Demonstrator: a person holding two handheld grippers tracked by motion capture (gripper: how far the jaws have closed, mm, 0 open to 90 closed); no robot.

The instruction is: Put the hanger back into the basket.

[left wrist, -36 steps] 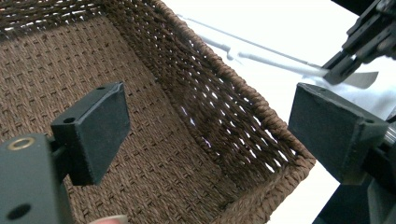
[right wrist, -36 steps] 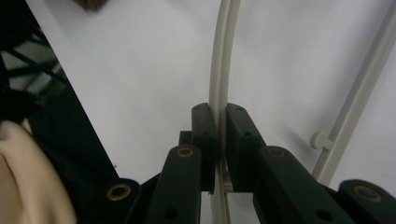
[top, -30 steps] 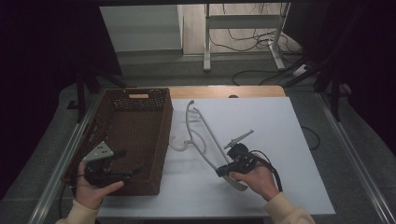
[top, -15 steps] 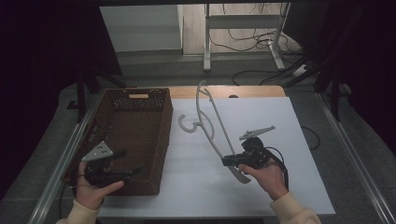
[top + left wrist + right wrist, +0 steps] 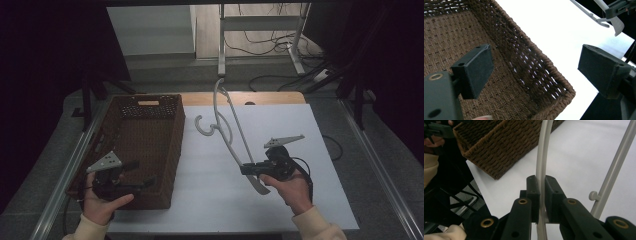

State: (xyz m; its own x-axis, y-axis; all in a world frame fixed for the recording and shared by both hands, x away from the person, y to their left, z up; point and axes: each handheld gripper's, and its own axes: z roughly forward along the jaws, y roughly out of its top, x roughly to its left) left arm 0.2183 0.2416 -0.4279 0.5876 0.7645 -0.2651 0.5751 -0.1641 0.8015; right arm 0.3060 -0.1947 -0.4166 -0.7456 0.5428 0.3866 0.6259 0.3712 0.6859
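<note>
A pale grey clothes hanger (image 5: 231,131) stands tilted off the white table (image 5: 285,125), its hook end toward the far edge. My right gripper (image 5: 246,170) is shut on one arm of it near its lower end. In the right gripper view the pads of the right gripper (image 5: 542,187) pinch the hanger's curved arm (image 5: 543,152), and its straight bar (image 5: 616,167) runs past on the right. My left gripper (image 5: 141,174) hovers open over the near right corner of a brown wicker basket (image 5: 131,145). The left gripper (image 5: 536,65) holds nothing, with the basket's rim (image 5: 549,67) between its jaws.
The basket (image 5: 499,147) lies along the table's left side, its inside bare. Metal rails border the table on both sides. A stand leg (image 5: 221,45) and cables lie on the floor beyond the far edge.
My right gripper has risen and drifted right with the hanger, which has swung up off the table toward the far edge. The left gripper has stayed in place.
</note>
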